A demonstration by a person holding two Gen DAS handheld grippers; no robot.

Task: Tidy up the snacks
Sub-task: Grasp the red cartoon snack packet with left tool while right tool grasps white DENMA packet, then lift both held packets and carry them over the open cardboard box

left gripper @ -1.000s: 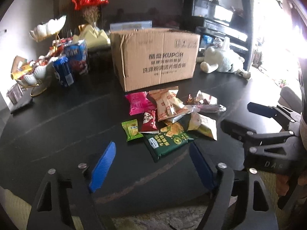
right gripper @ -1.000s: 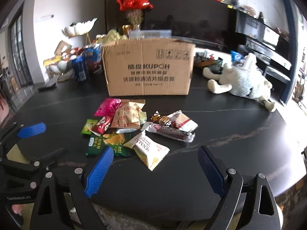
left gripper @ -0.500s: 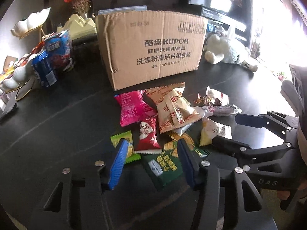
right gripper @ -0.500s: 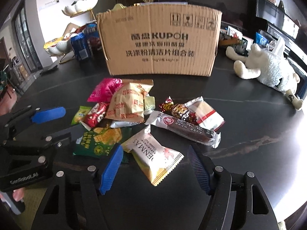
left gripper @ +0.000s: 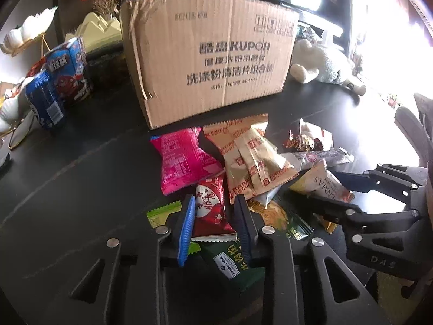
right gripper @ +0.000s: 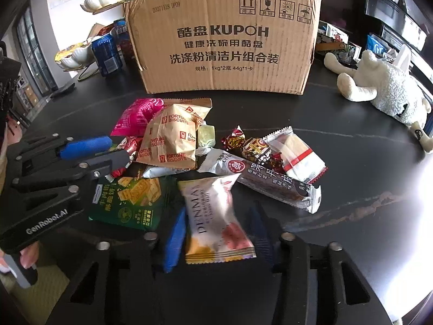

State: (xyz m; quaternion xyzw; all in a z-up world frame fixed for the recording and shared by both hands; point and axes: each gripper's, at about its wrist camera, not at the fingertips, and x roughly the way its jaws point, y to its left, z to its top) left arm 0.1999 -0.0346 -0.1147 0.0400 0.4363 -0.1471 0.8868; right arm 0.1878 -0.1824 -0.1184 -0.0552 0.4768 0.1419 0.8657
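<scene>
A pile of snack packets lies on the black table in front of a cardboard box [left gripper: 208,57] [right gripper: 224,46]. My left gripper [left gripper: 215,211] is narrowed around a small red packet [left gripper: 209,203], its blue pads at the packet's two sides. My right gripper [right gripper: 216,230] is open around a white DENMA packet [right gripper: 216,216], which lies between the blue pads. Nearby lie a green cracker packet [right gripper: 130,203], a pink packet [left gripper: 184,159], tan Fortune Biscuits packets [right gripper: 173,138], a long dark bar [right gripper: 268,181] and wrapped candies [right gripper: 251,146].
A white plush toy [right gripper: 387,92] lies at the right of the box. Blue cans and boxes [left gripper: 56,84] and a white dish stand [left gripper: 24,32] are at the left. The table's front edge runs just under both grippers.
Both grippers have moved forward and down into the pile. The left one has narrowed around the red packet; the right one has narrowed around the DENMA packet.
</scene>
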